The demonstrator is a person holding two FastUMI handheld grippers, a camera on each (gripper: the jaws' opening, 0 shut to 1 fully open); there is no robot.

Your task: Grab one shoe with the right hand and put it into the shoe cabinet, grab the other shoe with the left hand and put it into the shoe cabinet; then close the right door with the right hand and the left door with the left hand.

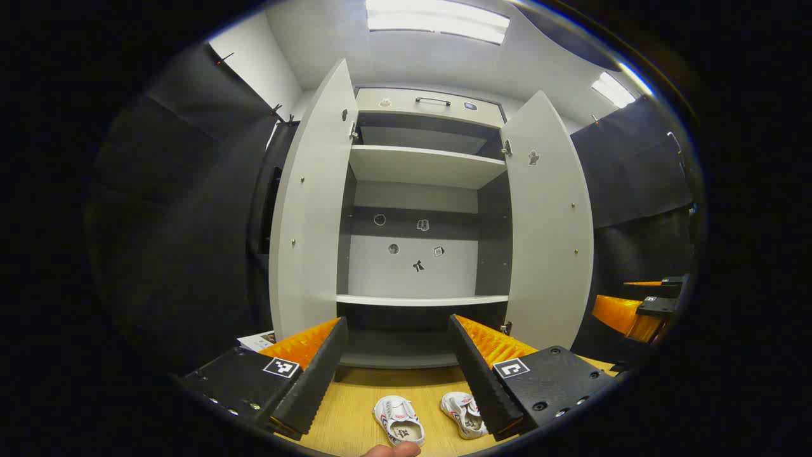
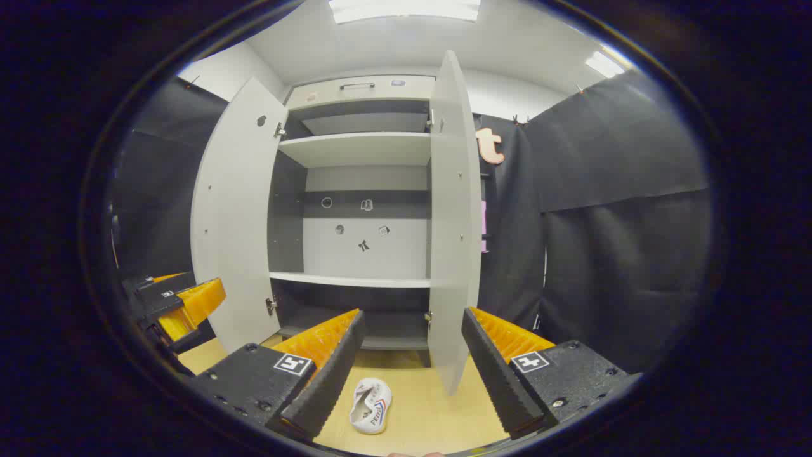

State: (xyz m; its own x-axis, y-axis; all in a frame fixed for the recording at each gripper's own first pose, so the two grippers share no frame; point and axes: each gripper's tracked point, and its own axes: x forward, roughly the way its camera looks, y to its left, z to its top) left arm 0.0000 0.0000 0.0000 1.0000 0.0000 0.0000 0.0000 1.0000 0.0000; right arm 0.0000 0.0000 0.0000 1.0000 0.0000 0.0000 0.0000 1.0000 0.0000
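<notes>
The white shoe cabinet stands straight ahead with its left door and right door swung open and bare shelves inside. Two small white shoes lie on the wooden floor in front of it: one between my left gripper's fingers in the image, the other beside its right finger. My left gripper is open and holds nothing, well above the shoes. In the right gripper view, the cabinet is seen from the right, one shoe lies below, and my right gripper is open and holds nothing.
The right door stands edge-on close in front of my right gripper, the left door farther left. Black cloth walls close both sides. A paper lies on the floor by the left door. A thumb shows at the bottom edge.
</notes>
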